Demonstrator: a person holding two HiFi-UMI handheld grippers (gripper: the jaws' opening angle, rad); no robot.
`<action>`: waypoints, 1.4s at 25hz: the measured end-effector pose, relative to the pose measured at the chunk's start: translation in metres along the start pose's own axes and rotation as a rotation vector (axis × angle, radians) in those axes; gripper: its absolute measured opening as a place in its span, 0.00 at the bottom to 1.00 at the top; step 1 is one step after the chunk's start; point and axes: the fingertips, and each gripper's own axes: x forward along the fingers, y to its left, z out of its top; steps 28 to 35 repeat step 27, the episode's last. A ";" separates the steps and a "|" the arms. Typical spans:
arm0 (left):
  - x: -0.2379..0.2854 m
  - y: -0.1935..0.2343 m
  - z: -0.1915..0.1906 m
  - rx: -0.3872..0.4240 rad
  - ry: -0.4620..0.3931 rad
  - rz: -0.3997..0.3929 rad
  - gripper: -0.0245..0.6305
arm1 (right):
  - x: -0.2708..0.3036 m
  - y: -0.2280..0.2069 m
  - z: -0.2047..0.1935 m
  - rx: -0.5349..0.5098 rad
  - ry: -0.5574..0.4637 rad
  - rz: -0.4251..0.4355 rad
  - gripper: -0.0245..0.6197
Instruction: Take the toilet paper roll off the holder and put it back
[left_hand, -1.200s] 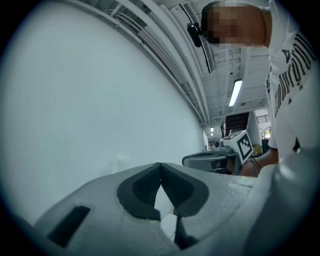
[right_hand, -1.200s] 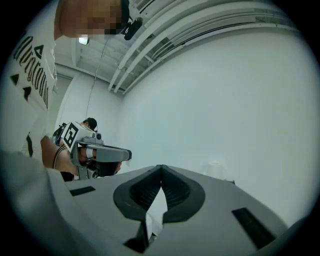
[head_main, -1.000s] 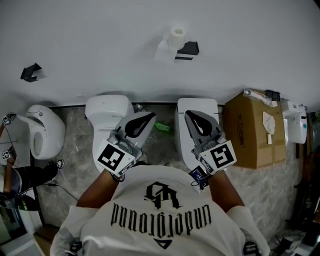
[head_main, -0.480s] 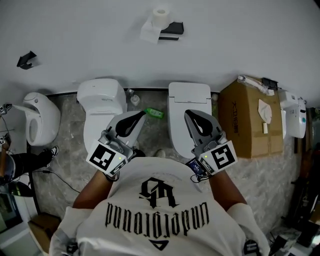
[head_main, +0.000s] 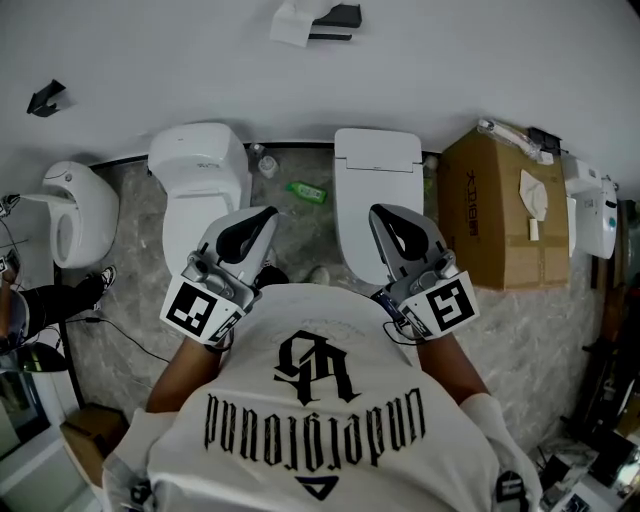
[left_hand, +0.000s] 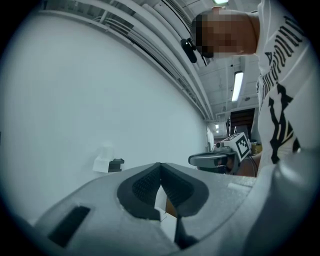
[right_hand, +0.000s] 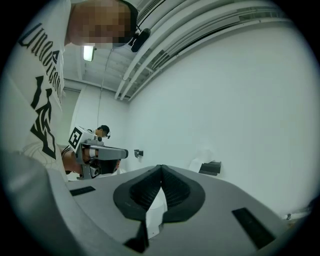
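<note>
The white toilet paper roll (head_main: 293, 21) hangs on a black wall holder (head_main: 336, 15) at the top edge of the head view, with a sheet hanging down. It is far ahead of both grippers. My left gripper (head_main: 266, 214) and right gripper (head_main: 377, 213) are held level near my chest, side by side, both shut with nothing between the jaws. In the left gripper view the roll (left_hand: 104, 159) and holder (left_hand: 116, 162) are small on the wall beyond the closed gripper (left_hand: 160, 165). The right gripper view shows the roll (right_hand: 200, 161) and holder (right_hand: 213, 167) past its closed gripper (right_hand: 160, 167).
Two white toilets (head_main: 198, 170) (head_main: 376, 165) stand against the wall below the holder. A cardboard box (head_main: 500, 215) is at the right, and a white fixture (head_main: 80, 215) at the left. A green bottle (head_main: 306, 192) lies on the floor. A small black bracket (head_main: 45, 98) is on the wall.
The view has pulled back from the wall: the roll and holder slid up to the picture's top edge. Both grippers came back with me and stayed shut and empty.
</note>
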 end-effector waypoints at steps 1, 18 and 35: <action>-0.002 0.000 -0.001 -0.001 0.001 0.005 0.06 | -0.002 0.000 -0.001 0.003 0.001 0.000 0.06; 0.019 -0.018 -0.005 0.020 0.025 -0.037 0.06 | -0.012 -0.002 -0.009 0.016 0.007 0.023 0.06; 0.031 -0.030 -0.009 0.009 0.031 -0.061 0.06 | -0.017 -0.005 -0.012 0.014 0.014 0.035 0.06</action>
